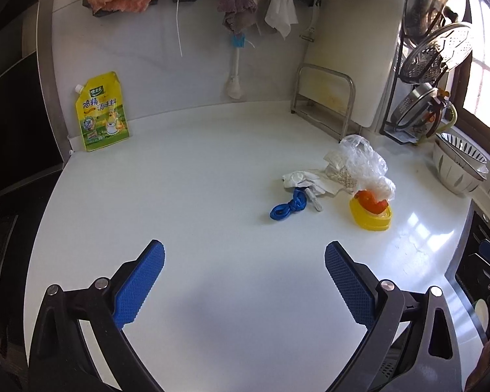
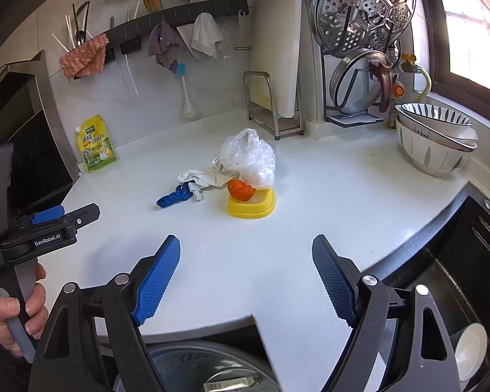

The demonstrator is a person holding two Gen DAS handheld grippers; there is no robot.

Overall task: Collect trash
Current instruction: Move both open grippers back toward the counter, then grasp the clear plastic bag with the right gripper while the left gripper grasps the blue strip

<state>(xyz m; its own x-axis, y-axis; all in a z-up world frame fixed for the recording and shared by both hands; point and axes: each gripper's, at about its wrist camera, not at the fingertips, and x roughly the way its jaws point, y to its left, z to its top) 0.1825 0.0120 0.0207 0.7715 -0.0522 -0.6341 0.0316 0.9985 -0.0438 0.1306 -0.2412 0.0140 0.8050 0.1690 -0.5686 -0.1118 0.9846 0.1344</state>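
Note:
A heap of trash lies on the white counter (image 1: 196,196): a clear plastic bag (image 1: 362,160), crumpled white paper (image 1: 305,179), a blue cord (image 1: 287,207) and an orange peel (image 1: 372,201) in a yellow lid (image 1: 372,219). The right wrist view shows the same bag (image 2: 250,156), paper (image 2: 201,176), cord (image 2: 174,196), peel (image 2: 240,189) and lid (image 2: 253,207). My left gripper (image 1: 245,258) is open and empty, short of the heap. My right gripper (image 2: 246,253) is open and empty over the counter's front edge. The left gripper's body (image 2: 49,225) shows at far left.
A yellow seasoning pouch (image 1: 103,111) leans on the back wall. A cutting board rack (image 1: 323,98), a pot-lid rack (image 2: 362,65) and stacked bowls (image 2: 434,140) stand at the right. A dark sink (image 2: 457,277) lies right. A metal bin (image 2: 209,369) sits below the counter edge.

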